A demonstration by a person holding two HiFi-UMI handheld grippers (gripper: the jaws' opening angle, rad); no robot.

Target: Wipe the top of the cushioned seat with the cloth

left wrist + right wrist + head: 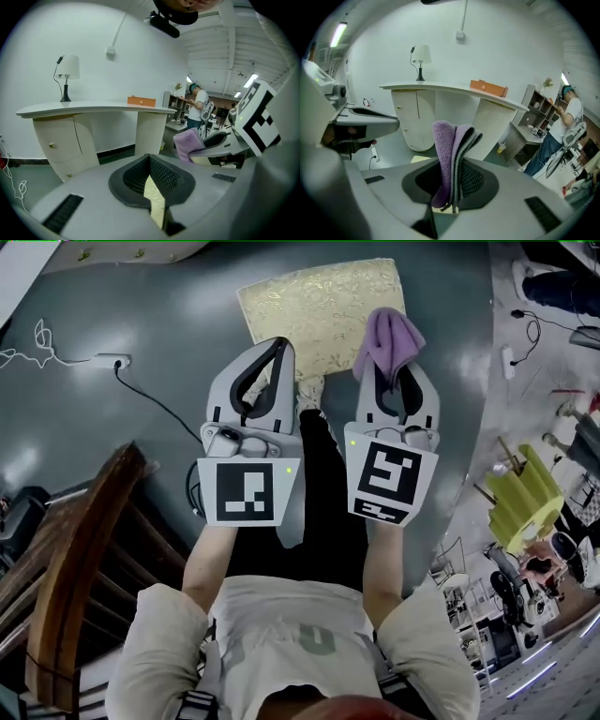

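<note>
Cushioned seat [319, 306], pale gold with a leafy pattern, shows from above in the head view, at the top centre against the dark grey floor [169, 324]. A person stands just before it and holds out both arms, with a claw in each hand. The right claw [391, 379] is clamped on a purple cloth [386, 338], which sticks up in a folded bunch past the jaw tips. In this view the cloth overlaps the seat's right edge; whether it touches the seat cannot be told. The right gripper view shows the cloth [449, 154] pinched upright between the dark ribbed pads of that claw [453, 190]. The left claw [279, 345] is over the seat's near edge with its jaw tips together and nothing between them. In the left gripper view a sliver of gold seat [154, 197] shows below the closed tips of that claw [150, 161]. Ahead stands a curved white worktop [93, 110] carrying a small lamp [66, 77] and an orange box [141, 101]. A wooden chair [75, 568] stands at the person's left.
</note>
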